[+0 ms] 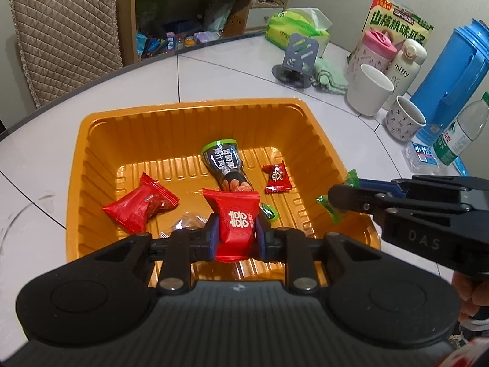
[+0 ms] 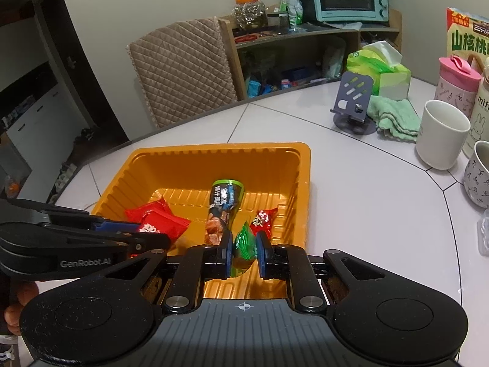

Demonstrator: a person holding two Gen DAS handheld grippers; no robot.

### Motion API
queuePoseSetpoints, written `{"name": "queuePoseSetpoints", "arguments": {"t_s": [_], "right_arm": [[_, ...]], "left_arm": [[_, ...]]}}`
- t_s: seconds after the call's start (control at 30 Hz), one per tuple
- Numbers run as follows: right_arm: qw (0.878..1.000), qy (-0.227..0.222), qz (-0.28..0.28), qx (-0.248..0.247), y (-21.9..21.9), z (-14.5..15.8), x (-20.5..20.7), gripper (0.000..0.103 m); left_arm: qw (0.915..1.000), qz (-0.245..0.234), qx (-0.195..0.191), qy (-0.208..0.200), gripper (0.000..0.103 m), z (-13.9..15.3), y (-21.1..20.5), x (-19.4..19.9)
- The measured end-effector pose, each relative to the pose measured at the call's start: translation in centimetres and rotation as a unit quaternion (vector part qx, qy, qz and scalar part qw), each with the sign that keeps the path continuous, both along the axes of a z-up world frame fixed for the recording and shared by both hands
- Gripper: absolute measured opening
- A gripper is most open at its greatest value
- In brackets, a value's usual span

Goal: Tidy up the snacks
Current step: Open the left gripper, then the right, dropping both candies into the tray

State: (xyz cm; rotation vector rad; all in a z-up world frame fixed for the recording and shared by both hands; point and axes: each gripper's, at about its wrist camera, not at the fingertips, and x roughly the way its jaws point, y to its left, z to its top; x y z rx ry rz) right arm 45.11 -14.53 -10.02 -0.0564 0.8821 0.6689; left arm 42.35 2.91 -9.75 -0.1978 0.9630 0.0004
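Observation:
An orange plastic tray sits on the white table. My left gripper is shut on a red candy packet above the tray's near edge. My right gripper is shut on a green candy packet over the tray's near right side; it also shows in the left wrist view. Inside the tray lie a dark snack tube, a red packet, a small red candy and a clear-wrapped candy.
At the right stand a white mug, patterned cup, pink-lidded cup, Miffy bottle, blue jug, water bottle, phone stand, green cloth, tissue pack. A chair stands beyond the table.

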Motion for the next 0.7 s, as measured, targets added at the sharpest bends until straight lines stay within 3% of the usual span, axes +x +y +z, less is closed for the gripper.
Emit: {"name": "queuePoseSetpoints", "arguments": {"t_s": [0.27,0.7], "right_arm": [[1.000,0.003,0.000,-0.001,-0.2,-0.2,0.2,0.016],[1.000,0.009,0.014,-0.003,0.7,-0.3,0.1,0.017]], "left_arm": [[1.0000,-0.005,0.003,-0.003,0.031,0.1,0.1,0.2],[0.9994,0.033,0.013,-0.008,0.031,1.1,3.7,-1.6]]}}
